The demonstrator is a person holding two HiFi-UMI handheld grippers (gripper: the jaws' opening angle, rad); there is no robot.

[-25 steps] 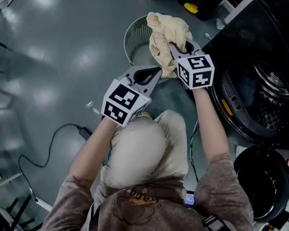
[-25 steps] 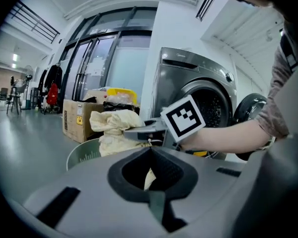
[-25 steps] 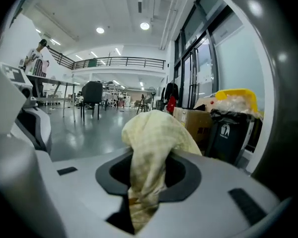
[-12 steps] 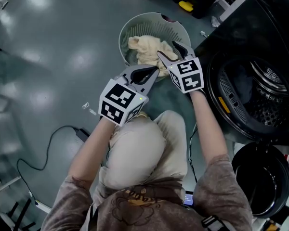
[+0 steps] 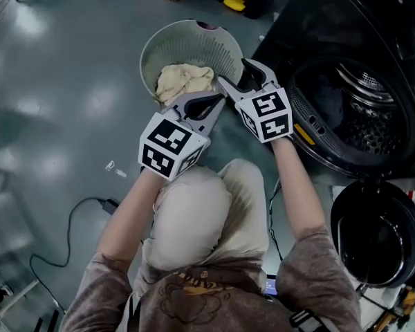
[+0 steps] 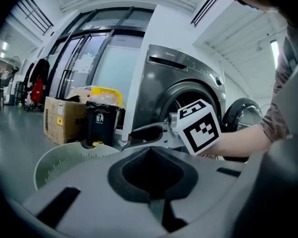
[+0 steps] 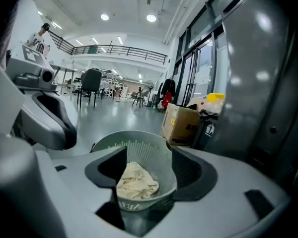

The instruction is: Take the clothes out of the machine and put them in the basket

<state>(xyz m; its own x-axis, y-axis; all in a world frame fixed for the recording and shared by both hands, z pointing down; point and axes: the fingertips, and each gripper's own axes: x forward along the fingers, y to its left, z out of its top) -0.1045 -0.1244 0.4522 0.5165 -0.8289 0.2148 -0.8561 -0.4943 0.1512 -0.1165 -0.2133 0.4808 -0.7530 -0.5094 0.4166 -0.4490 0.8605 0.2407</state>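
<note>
Head view puts the dark washing machine (image 5: 311, 26) at the right, cut off by the top and right edges. Its drum (image 5: 363, 113) stands open, and a dim bluish shape inside is too dark to identify. Its round door (image 5: 377, 234) hangs open nearer. Farther left on the floor, the pale basket (image 5: 194, 25) holds a cream cloth (image 5: 183, 80); both grippers hide its near rim. The left gripper (image 5: 218, 100) has its jaws pressed together on nothing. The right gripper (image 5: 232, 71), at the basket's right edge, has jaws that have just been opening. They stand apart and empty, with the cloth lying in the basket beyond them.
</note>
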